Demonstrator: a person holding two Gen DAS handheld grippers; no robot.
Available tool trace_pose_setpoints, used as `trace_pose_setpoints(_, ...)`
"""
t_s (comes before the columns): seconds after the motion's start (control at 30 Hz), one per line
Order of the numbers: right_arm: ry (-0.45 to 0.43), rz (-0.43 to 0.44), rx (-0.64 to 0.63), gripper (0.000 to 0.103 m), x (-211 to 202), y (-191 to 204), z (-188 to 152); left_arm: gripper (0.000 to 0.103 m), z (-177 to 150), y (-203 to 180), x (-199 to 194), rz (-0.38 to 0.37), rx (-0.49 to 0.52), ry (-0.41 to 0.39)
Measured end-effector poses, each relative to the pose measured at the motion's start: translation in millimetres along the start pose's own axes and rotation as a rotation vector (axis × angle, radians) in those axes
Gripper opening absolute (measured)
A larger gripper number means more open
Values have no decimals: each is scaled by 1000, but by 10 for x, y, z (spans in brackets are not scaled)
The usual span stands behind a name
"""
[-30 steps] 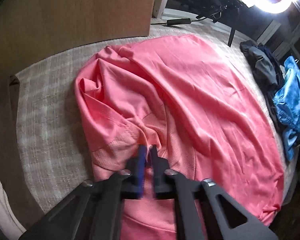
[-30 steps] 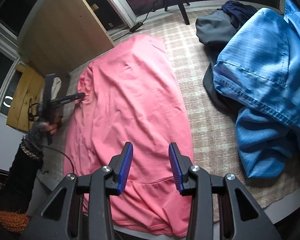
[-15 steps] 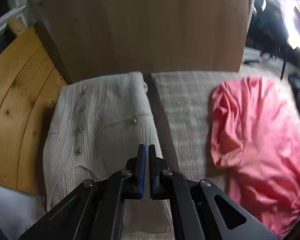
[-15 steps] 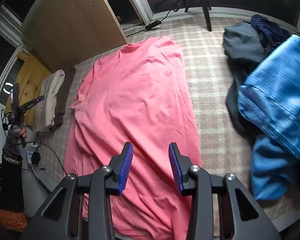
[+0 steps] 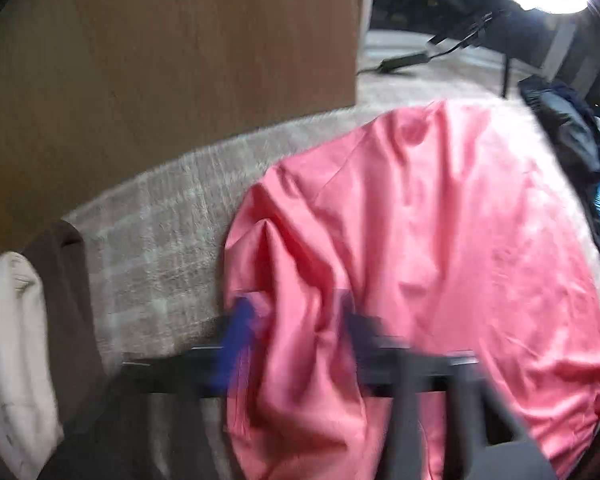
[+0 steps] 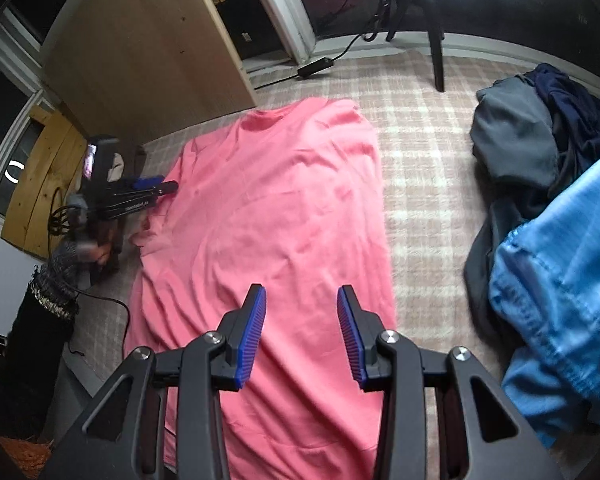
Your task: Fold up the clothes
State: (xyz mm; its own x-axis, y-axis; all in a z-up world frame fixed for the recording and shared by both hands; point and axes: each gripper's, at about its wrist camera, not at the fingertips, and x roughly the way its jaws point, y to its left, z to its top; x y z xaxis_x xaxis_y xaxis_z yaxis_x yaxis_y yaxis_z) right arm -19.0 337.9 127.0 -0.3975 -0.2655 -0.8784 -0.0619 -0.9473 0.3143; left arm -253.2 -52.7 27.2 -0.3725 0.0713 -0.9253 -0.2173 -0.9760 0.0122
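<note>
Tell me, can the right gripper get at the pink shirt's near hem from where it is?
Probably yes: the right gripper hovers open over the pink shirt, with nothing lying on the cloth below it.

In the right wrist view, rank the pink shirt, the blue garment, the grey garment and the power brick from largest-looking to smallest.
1. pink shirt
2. blue garment, though it lies nearer the camera and is cut off by the frame, so this is unsure
3. grey garment
4. power brick
</note>
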Motion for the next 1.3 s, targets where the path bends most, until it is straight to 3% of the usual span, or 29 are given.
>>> trace_pose_setpoints(0.13,15,-2,45,37,97,-347,93,2,-60,217,-330,-31,-39,-29)
trace_pose_setpoints(0.23,27,0,54,37,238,-554,222,3,-183,580,-773,80,-83,-87)
trace_pose_setpoints(0.37,62,-14,43,37,632,-679,431,4,-323,1052,-1042,318,-163,-81)
trace_pose_setpoints(0.43,72,11,25,37,819,-618,510,10,-377,1177,-1092,364,-194,-64)
trace_pose_setpoints(0.53,85,48,-3,37,1098,-520,629,11,-364,1080,-1113,377,-189,-61)
trace_pose_setpoints(0.63,46,64,-61,37,1251,-399,808,17,-295,931,-1120,335,-179,-61)
trace_pose_setpoints(0.73,41,68,-43,37,1464,-444,1038,24,-119,665,-1069,240,-149,-74)
trace_pose_setpoints(0.8,104,160,-3,37,1659,-514,1128,30,-45,499,-1060,187,-123,-71)
trace_pose_setpoints(0.9,73,180,-39,37,1705,-409,1153,32,96,229,-1025,102,-85,-83)
trace_pose_setpoints(0.97,68,208,-62,5,1725,-258,1118,34,203,19,-991,53,-56,-88)
trace_pose_setpoints(1.0,62,228,-66,5,1725,-171,1090,34,256,-92,-965,41,-29,-88)
trace_pose_setpoints(1.07,25,322,-78,8,1602,73,981,34,351,-223,-928,41,9,-87)
trace_pose_setpoints(1.13,94,523,-170,12,1451,354,802,34,440,-289,-922,43,27,-90)
trace_pose_setpoints(1.17,132,625,-218,23,1375,495,711,34,472,-301,-928,37,26,-94)
trace_pose_setpoints(1.23,77,550,-295,35,1177,503,600,34,525,-364,-911,24,38,-97)
trace_pose_setpoints(1.3,36,486,-228,38,1138,258,630,34,570,-463,-898,-1,58,-99)
